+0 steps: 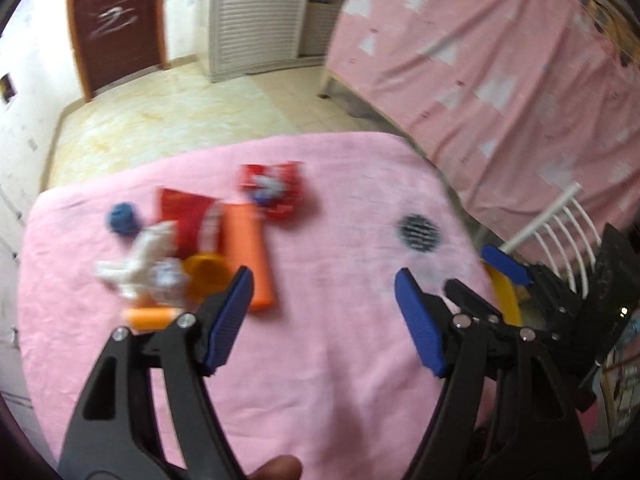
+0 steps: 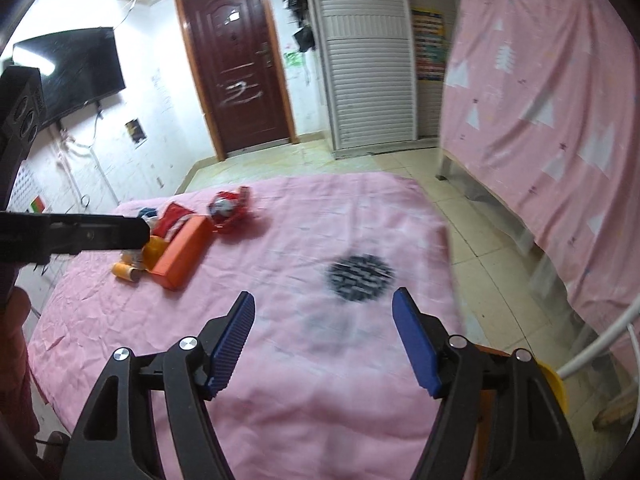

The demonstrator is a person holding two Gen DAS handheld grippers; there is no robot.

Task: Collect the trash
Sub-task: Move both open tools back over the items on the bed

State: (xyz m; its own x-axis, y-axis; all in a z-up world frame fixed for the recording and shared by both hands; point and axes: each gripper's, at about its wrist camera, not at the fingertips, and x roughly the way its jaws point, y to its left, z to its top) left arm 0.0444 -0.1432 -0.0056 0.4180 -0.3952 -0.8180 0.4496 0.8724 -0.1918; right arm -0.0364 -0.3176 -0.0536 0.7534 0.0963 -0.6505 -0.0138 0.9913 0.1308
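**Both grippers open above the pink table, trash heap on the far left**

I see the trash as one small heap on the pink cloth (image 1: 320, 360) that covers the table, toward its far left part. The pictures are blurred, so I describe only what I can read.

The biggest piece is an orange box (image 1: 249, 256), long and flat, lying with one short end toward me. Just beside its left side lies a red wrapper (image 1: 188, 220) with white print, flat and a little creased. At the far end of the box there is a second wrapper, a crumpled red packet (image 1: 276, 190) with white and blue in the middle; it seems to touch the box corner, but I cannot tell for sure. Left of the flat wrapper sits a small blue ball-shaped thing (image 1: 123, 218). Nearer to me is a white crumpled tissue (image 1: 140, 260), a yellow round lid (image 1: 208, 276) partly behind my left finger, and a small orange tube (image 1: 150, 317) lying on its side.

My left gripper (image 1: 324, 320) is wide open and holds nothing; it hangs above the cloth, with its left finger close to the box and the lid. My right gripper (image 2: 324, 340) is also wide open and empty, above a bare part of the cloth, well apart from the heap. Ahead of it, a dark round striped mark (image 2: 361, 277) shows on the cloth.
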